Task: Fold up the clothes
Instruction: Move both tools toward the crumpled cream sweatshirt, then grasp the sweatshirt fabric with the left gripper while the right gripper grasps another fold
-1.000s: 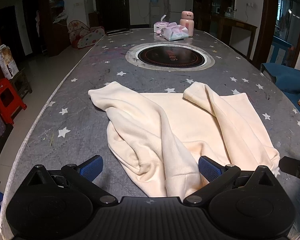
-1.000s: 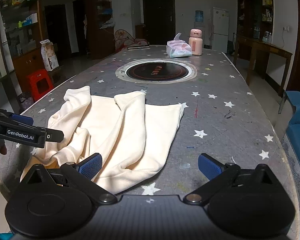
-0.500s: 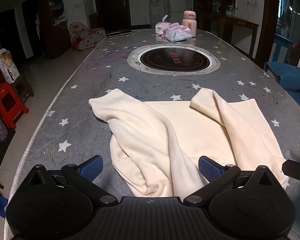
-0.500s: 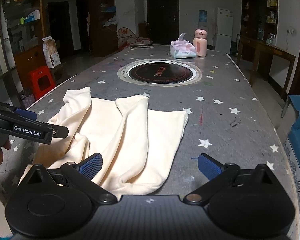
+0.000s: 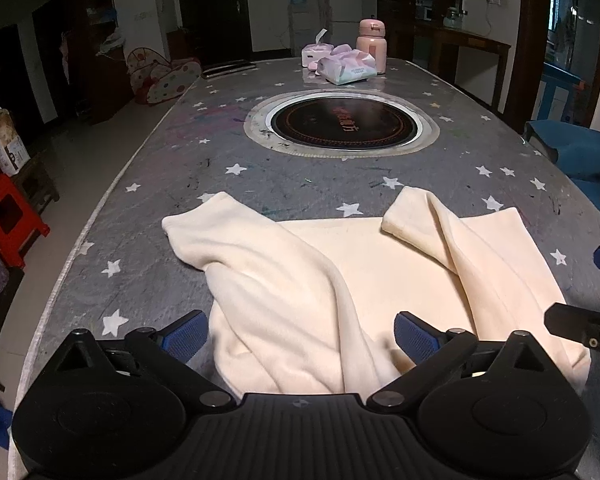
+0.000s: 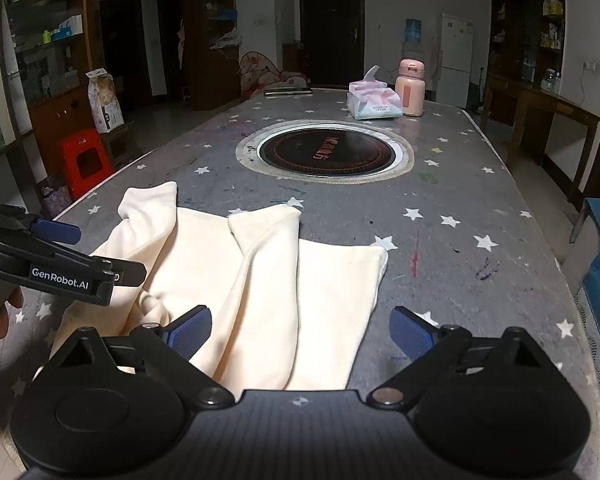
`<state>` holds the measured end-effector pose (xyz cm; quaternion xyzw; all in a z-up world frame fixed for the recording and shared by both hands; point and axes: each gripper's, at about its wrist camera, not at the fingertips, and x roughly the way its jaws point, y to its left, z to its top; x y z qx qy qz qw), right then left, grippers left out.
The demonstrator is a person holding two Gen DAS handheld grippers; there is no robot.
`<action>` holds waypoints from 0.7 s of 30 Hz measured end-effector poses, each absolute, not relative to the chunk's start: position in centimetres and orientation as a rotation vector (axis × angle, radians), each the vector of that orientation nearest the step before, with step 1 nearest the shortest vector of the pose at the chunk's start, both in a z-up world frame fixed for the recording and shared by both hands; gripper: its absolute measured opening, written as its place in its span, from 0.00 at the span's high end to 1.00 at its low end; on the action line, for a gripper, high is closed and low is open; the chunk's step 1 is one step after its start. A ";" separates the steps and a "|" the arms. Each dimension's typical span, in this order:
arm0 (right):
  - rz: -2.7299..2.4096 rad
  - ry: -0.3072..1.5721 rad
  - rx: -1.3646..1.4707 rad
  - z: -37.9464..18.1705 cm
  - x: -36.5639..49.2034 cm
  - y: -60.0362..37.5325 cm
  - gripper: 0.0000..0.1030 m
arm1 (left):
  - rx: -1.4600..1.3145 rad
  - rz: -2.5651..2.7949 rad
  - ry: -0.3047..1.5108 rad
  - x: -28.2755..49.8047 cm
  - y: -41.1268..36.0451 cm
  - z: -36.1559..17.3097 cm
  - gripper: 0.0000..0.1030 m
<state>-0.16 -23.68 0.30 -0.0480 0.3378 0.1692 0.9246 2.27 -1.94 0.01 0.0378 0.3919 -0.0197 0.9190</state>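
A cream long-sleeved garment [image 5: 340, 280] lies on the grey star-patterned table [image 5: 180, 160], both sleeves folded in over the body. My left gripper [image 5: 300, 334] hangs open over the garment's near left part, and its pads do not press the cloth. In the right wrist view the garment [image 6: 268, 280] spreads from centre to left. My right gripper [image 6: 300, 330] is wide and its jaws are closing, with the garment's near right edge lying below and between them, ungripped. The left gripper [image 6: 96, 250] shows at that view's left edge, in a hand.
A round black hob [image 5: 342, 124] is set into the table's middle. A tissue pack [image 5: 346, 66] and a pink flask [image 5: 372, 46] stand at the far end. A red stool [image 5: 8, 216] is left of the table and a blue chair [image 5: 576, 152] right of it.
Both grippers have moved forward over the garment, so the hob looks larger and nearer. The right jaws stand slightly narrower. The garment has not moved.
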 end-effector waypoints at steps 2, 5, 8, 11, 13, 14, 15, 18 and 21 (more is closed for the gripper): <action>0.350 0.697 -0.100 0.2 0.4 -23.6 0.08 | 0.074 -0.045 0.805 2.6 -1.8 0.0 0.07; 0.358 0.706 -0.098 0.1 1.5 -23.4 0.11 | 0.072 -0.057 0.804 3.2 -1.5 0.0 0.11; 0.368 0.716 -0.101 -0.1 2.6 -23.0 0.14 | 0.072 -0.069 0.812 3.9 -1.6 -0.1 0.18; 0.383 0.728 -0.107 -0.3 3.7 -22.4 0.16 | 0.073 -0.084 0.821 4.5 -1.7 -0.4 0.23; 0.393 0.732 -0.118 -0.4 4.4 -21.9 0.18 | 0.082 -0.089 0.825 4.9 -1.8 -0.6 0.28; 0.398 0.736 -0.120 -0.5 4.7 -21.6 0.19 | 0.085 -0.092 0.828 5.1 -1.9 -0.8 0.29; 0.404 0.740 -0.122 -0.6 5.1 -21.4 0.19 | 0.084 -0.098 0.832 5.2 -1.9 -0.8 0.30; 0.418 0.754 -0.122 -1.0 6.2 -20.8 0.21 | 0.082 -0.116 0.845 5.8 -1.8 -1.1 0.40; 0.432 0.774 -0.114 -1.5 7.4 -20.3 0.23 | 0.083 -0.119 0.860 6.1 -1.7 -1.5 0.48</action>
